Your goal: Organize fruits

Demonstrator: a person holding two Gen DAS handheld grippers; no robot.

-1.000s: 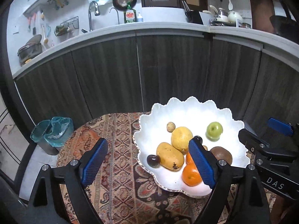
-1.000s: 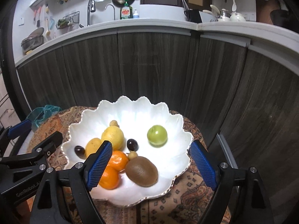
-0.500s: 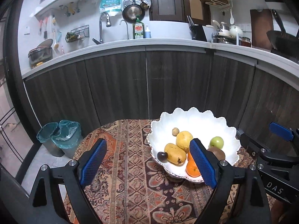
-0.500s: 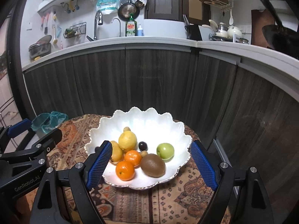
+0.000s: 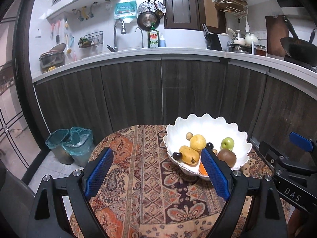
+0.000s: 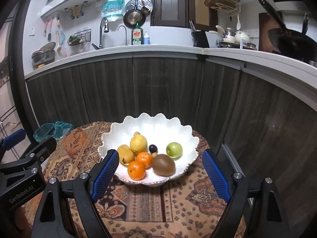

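A white scalloped bowl [image 6: 178, 130] stands on a patterned tablecloth [image 6: 150, 202]. It holds a lemon [image 6: 138, 144], a mango [image 6: 125, 154], two oranges [image 6: 136, 170], a kiwi [image 6: 164, 165], a green apple [image 6: 174, 149] and small dark and tan fruits. The same bowl [image 5: 233, 130] appears right of centre in the left wrist view. My left gripper [image 5: 156, 170] hangs open over the cloth, left of the bowl, nothing between its blue pads. My right gripper [image 6: 158, 173] is open in front of the bowl and holds nothing.
Dark wood cabinets [image 6: 158, 91] under a white counter curve behind the table. Two bins with teal liners [image 5: 71, 144] stand on the floor at left. The right gripper's body [image 5: 291, 170] shows at the right edge of the left wrist view.
Both grippers have drawn back and risen from the bowl, which now looks smaller and farther off. More of the tablecloth and kitchen shows. Both stay open and empty.
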